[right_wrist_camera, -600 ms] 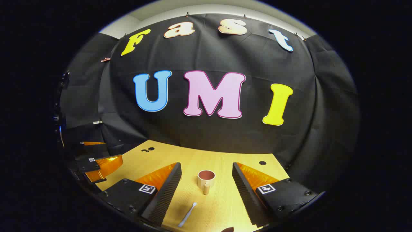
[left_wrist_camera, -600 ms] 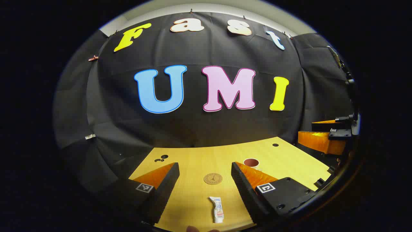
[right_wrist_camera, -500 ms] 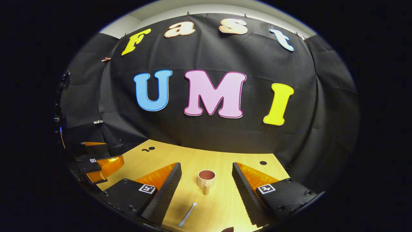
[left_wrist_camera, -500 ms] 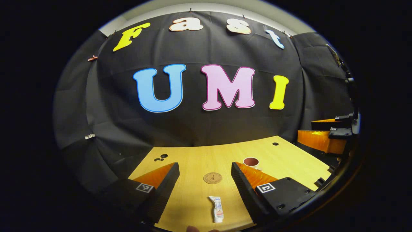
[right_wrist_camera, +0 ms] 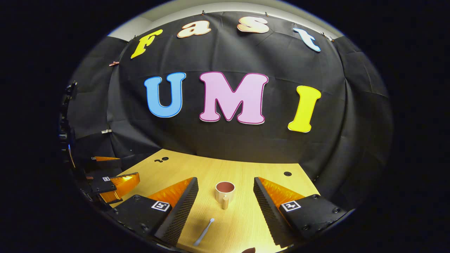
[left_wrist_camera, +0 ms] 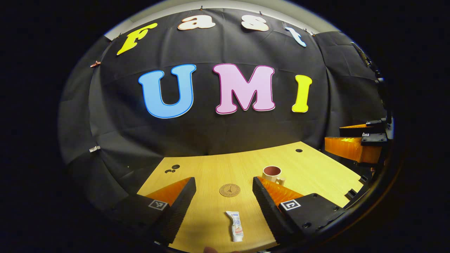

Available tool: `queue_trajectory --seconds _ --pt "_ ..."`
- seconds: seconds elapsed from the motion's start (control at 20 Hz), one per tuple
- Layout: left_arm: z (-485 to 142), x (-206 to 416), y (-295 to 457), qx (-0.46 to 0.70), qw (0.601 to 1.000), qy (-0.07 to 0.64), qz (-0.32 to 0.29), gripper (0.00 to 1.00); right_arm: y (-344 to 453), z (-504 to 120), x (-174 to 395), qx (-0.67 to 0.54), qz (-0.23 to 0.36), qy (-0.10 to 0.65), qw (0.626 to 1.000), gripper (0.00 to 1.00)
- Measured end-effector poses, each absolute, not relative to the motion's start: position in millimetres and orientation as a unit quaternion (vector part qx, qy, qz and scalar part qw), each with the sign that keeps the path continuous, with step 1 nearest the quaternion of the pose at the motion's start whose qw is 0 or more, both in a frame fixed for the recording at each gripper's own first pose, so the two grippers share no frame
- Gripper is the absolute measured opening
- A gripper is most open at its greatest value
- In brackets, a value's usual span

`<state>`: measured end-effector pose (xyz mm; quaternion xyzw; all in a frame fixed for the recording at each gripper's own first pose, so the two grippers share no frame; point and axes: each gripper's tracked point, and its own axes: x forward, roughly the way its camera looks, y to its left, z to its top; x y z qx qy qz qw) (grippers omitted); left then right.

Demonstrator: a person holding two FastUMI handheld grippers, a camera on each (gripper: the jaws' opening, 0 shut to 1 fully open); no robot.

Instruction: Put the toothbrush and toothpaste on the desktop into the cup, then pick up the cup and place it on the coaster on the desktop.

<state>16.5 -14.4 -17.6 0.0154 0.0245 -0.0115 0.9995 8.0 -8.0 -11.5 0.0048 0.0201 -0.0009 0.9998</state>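
Note:
A small white toothpaste tube [left_wrist_camera: 236,226] lies on the wooden desktop [left_wrist_camera: 218,168] near its front edge, below the space between my left gripper's open fingers [left_wrist_camera: 223,193]. Beyond it sits a round brown coaster [left_wrist_camera: 229,190]. A beige cup [left_wrist_camera: 272,174] with a dark red inside stands upright to the right of the coaster. In the right gripper view the cup [right_wrist_camera: 224,192] stands ahead of my open right gripper [right_wrist_camera: 225,195], handle toward me. A pale toothbrush [right_wrist_camera: 204,231] lies on the desktop [right_wrist_camera: 246,172] nearer to me, head pointing away.
The black cloth wall closes off the far side of the desk. Small dark holes [left_wrist_camera: 172,168] mark the desktop's far left and a hole [left_wrist_camera: 299,150] the far right. The right gripper [left_wrist_camera: 355,142] shows at the right edge, the left gripper [right_wrist_camera: 112,181] at the left edge.
Both grippers have tilted slightly downward, so the wall has slid up in each view and more of the desktop shows. Nothing on the desk has moved.

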Motion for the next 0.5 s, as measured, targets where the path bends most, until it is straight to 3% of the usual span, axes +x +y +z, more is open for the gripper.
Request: queue_trajectory --seconds 0.25,0.5 --pt "-40.3 24.8 -24.5 0.016 0.998 0.050 -0.018 1.00 -10.6 -20.5 8.4 -0.001 -0.002 0.032 0.999 0.97" --pt "-113.5 46.3 -36.9 0.029 0.992 0.122 -0.016 0.95 -14.9 -36.4 3.3 -0.005 0.000 0.051 0.999 0.97"
